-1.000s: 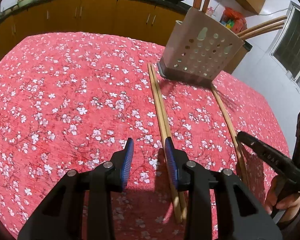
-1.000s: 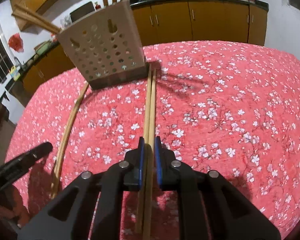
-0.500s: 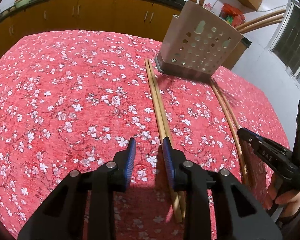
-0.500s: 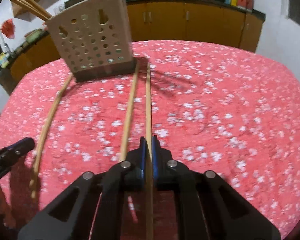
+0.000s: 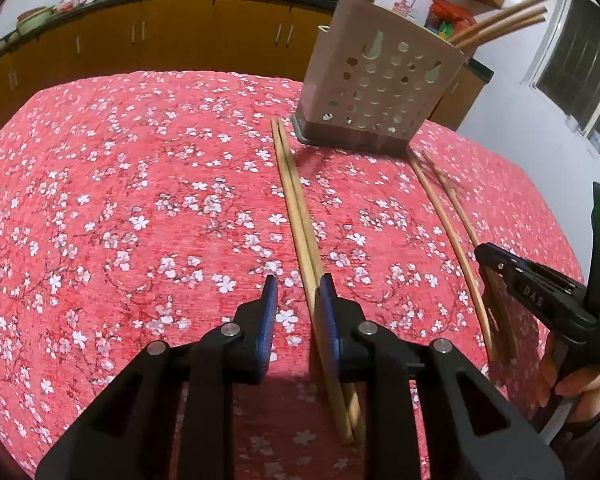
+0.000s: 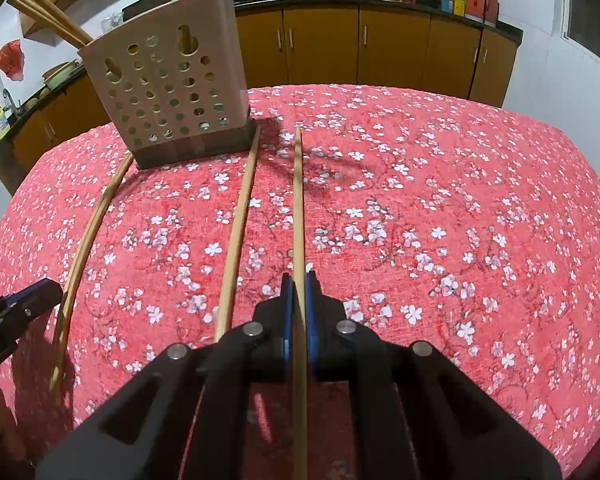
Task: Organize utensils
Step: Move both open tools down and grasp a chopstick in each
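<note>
R gripper [image 6: 298, 312] clenched on slim wooden chopstick [image 6: 298, 208], lower centre; L gripper [image 5: 296, 312] fingers released over floral red cloth worktop [image 5: 120, 200].

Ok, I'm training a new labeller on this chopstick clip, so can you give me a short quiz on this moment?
1. True or false: the left gripper is shut on something.
2. What does the right gripper hold? A: one chopstick. B: two spoons. C: nothing.
3. Fill in: the perforated holder stands on a red floral ____.

Key:
1. False, its jaws stand apart.
2. A.
3. tablecloth.
</note>
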{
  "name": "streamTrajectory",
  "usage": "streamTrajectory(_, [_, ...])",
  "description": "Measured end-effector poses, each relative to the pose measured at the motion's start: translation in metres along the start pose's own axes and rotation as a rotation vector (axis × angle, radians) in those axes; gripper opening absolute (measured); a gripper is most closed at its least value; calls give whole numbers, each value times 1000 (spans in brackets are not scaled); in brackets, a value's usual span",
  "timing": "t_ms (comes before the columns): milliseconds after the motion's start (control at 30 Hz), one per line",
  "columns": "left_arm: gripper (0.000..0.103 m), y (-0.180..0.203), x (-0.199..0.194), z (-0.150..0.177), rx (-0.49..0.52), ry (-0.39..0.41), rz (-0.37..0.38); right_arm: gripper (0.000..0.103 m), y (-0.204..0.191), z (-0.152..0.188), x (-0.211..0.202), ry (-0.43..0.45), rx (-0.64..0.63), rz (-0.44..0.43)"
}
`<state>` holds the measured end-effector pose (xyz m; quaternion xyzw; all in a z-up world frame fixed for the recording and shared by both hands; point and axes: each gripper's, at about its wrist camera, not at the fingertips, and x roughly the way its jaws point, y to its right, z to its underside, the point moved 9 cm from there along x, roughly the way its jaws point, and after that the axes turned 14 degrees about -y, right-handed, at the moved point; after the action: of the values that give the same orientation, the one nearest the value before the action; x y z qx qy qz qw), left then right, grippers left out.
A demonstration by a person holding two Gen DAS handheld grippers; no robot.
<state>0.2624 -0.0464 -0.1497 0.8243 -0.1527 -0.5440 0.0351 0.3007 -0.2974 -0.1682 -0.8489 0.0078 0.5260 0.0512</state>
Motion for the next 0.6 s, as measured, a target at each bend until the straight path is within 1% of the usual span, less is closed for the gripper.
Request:
streamTrajectory(33, [19, 1, 2, 0, 10, -3, -18, 8, 0, 0, 0, 0, -1, 1])
streamTrajectory(133, [19, 5, 6, -1, 52, 3, -86, 8, -1, 0, 0, 0, -7, 8])
streamTrajectory(200, [13, 5, 8, -1, 72, 2, -137, 8, 0, 1, -1, -3, -10, 11])
streamTrajectory(300, [12, 4, 8, -1, 84, 11, -161, 9, -1, 5, -3, 1, -16, 11])
streamTrajectory(333, [9, 2, 8, -1, 83, 13, -172, 9, -1, 5, -3, 5, -19, 15])
streamTrajectory(367, [8, 1, 8, -2, 82, 16, -188, 9, -2, 5, -3, 10, -29, 22])
streamTrajectory(467, [8, -14, 6, -7, 48, 18, -208, 8, -1, 5, -3, 17, -33, 17])
streamTrajectory(600, [8, -52, -4, -12, -36, 28, -230, 8, 14, 0, -2, 29, 11, 20])
